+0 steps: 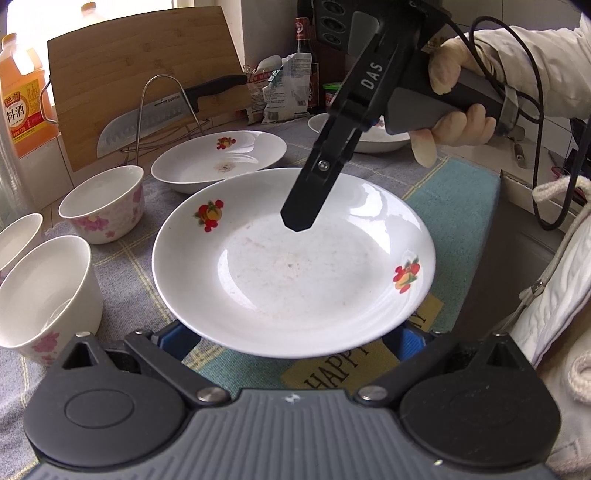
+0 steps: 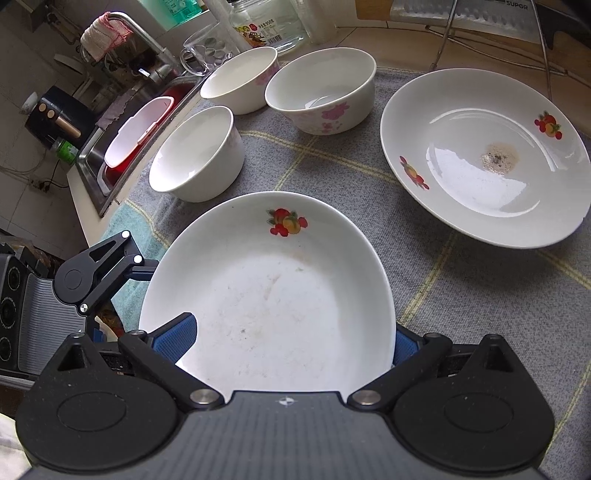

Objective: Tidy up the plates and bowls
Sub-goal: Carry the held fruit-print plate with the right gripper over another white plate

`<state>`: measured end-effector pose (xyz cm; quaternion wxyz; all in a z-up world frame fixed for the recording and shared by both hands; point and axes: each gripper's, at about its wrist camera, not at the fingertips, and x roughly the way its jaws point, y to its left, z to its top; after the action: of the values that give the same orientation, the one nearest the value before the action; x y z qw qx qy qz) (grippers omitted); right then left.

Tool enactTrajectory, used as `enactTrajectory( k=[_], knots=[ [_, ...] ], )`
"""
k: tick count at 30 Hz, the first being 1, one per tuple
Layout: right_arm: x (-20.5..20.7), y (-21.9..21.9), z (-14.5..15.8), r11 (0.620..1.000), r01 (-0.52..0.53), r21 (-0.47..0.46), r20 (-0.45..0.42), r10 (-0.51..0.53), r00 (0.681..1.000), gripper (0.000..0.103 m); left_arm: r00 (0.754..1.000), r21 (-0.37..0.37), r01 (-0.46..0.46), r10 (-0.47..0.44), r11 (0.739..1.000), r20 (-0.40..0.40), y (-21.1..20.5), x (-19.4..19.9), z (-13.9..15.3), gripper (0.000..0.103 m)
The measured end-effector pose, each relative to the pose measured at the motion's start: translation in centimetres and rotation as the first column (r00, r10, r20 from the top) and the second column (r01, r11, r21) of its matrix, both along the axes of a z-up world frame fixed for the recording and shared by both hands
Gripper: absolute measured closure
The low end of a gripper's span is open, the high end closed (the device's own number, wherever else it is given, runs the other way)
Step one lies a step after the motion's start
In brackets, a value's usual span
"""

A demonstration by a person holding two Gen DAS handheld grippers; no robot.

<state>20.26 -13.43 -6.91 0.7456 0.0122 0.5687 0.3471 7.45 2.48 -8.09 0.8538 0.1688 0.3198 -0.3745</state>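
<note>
Both grippers' jaws straddle plate (image 1: 295,280) edges, bowls (image 2: 199,155) near.

A home kitchen is shown. A steel sink (image 2: 96,158) with a tap (image 2: 142,31) is set into the counter, and a red basin (image 2: 138,133) is seen in it. A wooden cutting board (image 1: 147,74) is propped against the wall with a kitchen knife (image 1: 166,110) resting on a wire rack (image 1: 162,107). Bottles of cooking wine (image 1: 24,96) and sauce (image 1: 304,55) are lined up behind. Used plates (image 1: 218,158) and flowered bowls (image 1: 103,203) are laid out on a checked cloth (image 1: 454,192), and a glass jar (image 2: 266,26) is stood beside the sink.
</note>
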Motion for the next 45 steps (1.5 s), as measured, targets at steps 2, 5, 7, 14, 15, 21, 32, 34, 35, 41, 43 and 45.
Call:
enactTrajectory(
  k=[2, 5, 7, 14, 15, 21, 32, 34, 35, 41, 43, 45],
  knots=[
    [-0.1, -0.8, 0.2, 1.000, 0.013, 0.003, 0.007, -0.013, 1.000, 0.000, 1.000, 0.000, 0.010, -0.010, 1.000, 0.003, -0.7, 0.4, 0.2, 0.001],
    [-0.2, -2.2, 0.7, 0.999, 0.034, 0.011, 0.022, -0.035, 0.999, 0.000, 1.000, 0.000, 0.028, -0.028, 1.000, 0.001, -1.7, 0.9, 0.4, 0.001],
    [-0.2, -3.2, 1.0, 0.999, 0.051, 0.015, 0.032, -0.051, 0.998, 0.000, 0.999, 0.003, 0.043, -0.043, 0.999, 0.005, -2.7, 1.3, 0.5, 0.001],
    [-0.4, -7.3, 2.0, 0.994, 0.106, 0.019, 0.062, -0.107, 0.992, 0.000, 0.995, 0.005, 0.098, -0.099, 0.995, 0.019, -6.1, 2.6, 1.0, 0.001],
    [-0.4, -7.9, 2.1, 0.993, 0.114, 0.019, 0.065, -0.115, 0.991, 0.000, 0.994, 0.005, 0.106, -0.107, 0.994, 0.020, -6.7, 2.7, 1.1, 0.001],
    [-0.6, -11.9, 2.4, 0.987, 0.157, 0.018, 0.081, -0.158, 0.984, 0.000, 0.990, 0.004, 0.143, -0.143, 0.990, 0.019, -10.1, 4.1, 1.0, 0.001],
    [-0.1, -18.5, 2.8, 0.978, 0.206, 0.014, 0.104, -0.207, 0.973, 0.000, 0.984, -0.004, 0.180, -0.180, 0.984, 0.019, -16.0, 5.6, 1.3, 0.001],
    [0.1, -19.4, 2.9, 0.977, 0.212, 0.016, 0.112, -0.213, 0.971, 0.000, 0.983, -0.001, 0.185, -0.185, 0.983, 0.018, -16.9, 5.8, 1.3, 0.001],
    [0.2, -19.9, 2.9, 0.976, 0.216, 0.017, 0.114, -0.216, 0.970, 0.000, 0.982, 0.001, 0.188, -0.188, 0.982, 0.017, -17.3, 5.9, 1.2, 0.001],
    [0.7, -22.7, 2.8, 0.970, 0.243, 0.019, 0.121, -0.243, 0.962, 0.000, 0.979, 0.005, 0.202, -0.202, 0.979, 0.018, -19.9, 6.9, 1.3, 0.001],
    [1.0, -23.5, 2.7, 0.968, 0.250, 0.023, 0.118, -0.250, 0.961, 0.000, 0.979, 0.007, 0.204, -0.204, 0.979, 0.016, -20.6, 7.2, 1.2, 0.001],
    [1.2, -24.2, 2.6, 0.967, 0.253, 0.025, 0.117, -0.255, 0.960, 0.000, 0.979, 0.007, 0.203, -0.203, 0.979, 0.011, -21.2, 7.5, 1.1, 0.001]
  ],
)
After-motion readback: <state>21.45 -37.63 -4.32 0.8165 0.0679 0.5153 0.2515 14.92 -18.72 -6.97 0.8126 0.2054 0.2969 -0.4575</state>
